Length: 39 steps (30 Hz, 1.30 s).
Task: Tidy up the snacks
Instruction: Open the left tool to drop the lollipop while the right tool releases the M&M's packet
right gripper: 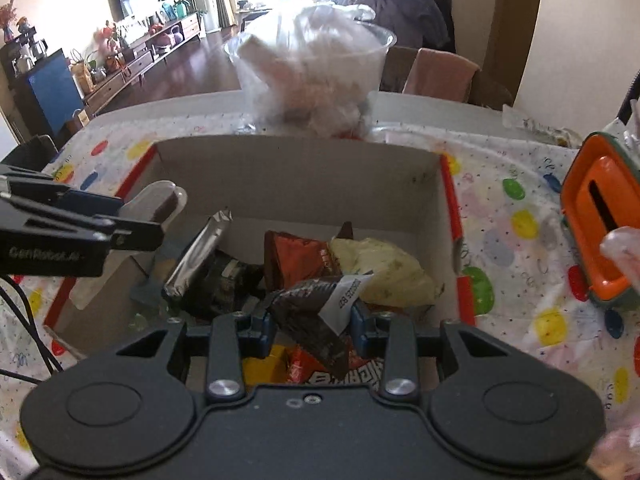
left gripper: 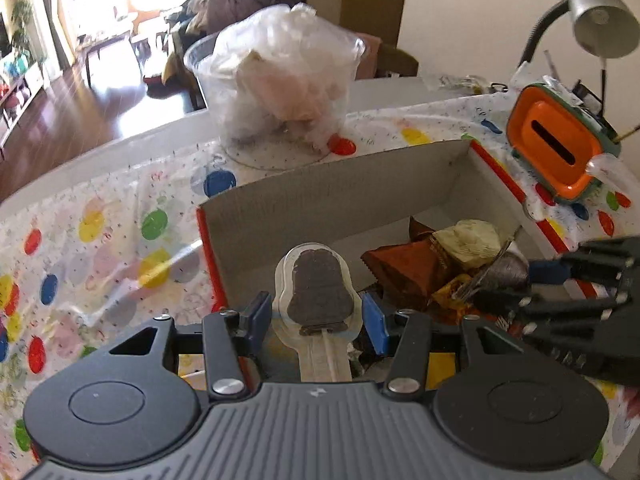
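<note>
Snacks lie heaped in the open cardboard box with red outer sides, which sits on the table under a dotted plastic tablecloth. In the heap we see an orange-brown wrapper, a pale yellow packet beside it and a silver foil packet leaning toward the box's left side.

Our left gripper is clamped on a chocolate lollipop in a clear wrapper: the blue pads press the wrapper from both sides, the dark chocolate shape stands above them and the white stick runs down between the fingers. From the right wrist view we see the lollipop held over the box's left part.

Our right gripper is clamped on a dark brown snack packet with a white printed label, just above the heap; its jaws stand close together with the packet pinched between the blue pads.

Behind the box stands a clear plastic tub stuffed with crumpled plastic bags. To the right, on the cloth, we see an orange and green container with a slot on top, and beyond it a grey desk lamp.
</note>
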Motion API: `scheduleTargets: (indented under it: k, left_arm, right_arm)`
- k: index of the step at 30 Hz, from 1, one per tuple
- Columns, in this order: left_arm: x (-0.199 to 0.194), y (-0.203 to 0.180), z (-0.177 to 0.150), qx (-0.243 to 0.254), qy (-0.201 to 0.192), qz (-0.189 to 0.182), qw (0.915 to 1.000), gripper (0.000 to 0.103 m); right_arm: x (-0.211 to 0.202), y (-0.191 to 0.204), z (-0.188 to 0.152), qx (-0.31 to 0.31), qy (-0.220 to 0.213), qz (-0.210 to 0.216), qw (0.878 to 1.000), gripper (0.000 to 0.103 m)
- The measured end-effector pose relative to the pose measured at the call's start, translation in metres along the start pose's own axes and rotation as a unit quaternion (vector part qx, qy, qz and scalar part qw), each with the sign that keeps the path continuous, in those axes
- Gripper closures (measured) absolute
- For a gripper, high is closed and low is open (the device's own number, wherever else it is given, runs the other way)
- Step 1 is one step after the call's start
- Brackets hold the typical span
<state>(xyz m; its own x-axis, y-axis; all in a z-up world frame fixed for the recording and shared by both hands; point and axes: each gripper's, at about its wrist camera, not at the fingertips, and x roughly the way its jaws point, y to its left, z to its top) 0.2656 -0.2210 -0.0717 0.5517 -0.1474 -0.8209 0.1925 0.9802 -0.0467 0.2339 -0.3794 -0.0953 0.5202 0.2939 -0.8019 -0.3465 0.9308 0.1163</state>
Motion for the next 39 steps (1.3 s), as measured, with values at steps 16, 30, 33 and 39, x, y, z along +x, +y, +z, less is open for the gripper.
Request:
scheduleTargets:
  k: [16, 30, 33, 39]
  left_arm:
    - [0.034, -0.006, 0.0, 0.015, 0.061, 0.019, 0.9978, 0.054]
    - [0.018, -0.006, -0.014, 0.009, 0.055, 0.001, 0.9984, 0.048]
    - [0.009, -0.003, -0.017, 0.002, 0.045, -0.01, 0.9989, 0.047]
    - [-0.007, 0.0, -0.022, 0.005, 0.025, -0.015, 0.9996, 0.04]
  right_arm:
    - [0.027, 0.001, 0.003, 0.014, 0.028, 0.008, 0.999, 0.066]
    - [0.003, 0.007, -0.008, 0.042, 0.018, 0.016, 0.999, 0.042]
    - [-0.007, 0.007, -0.009, 0.054, 0.008, 0.018, 0.998, 0.038]
    - [-0.03, 0.007, -0.011, 0.065, -0.015, 0.017, 0.998, 0.028]
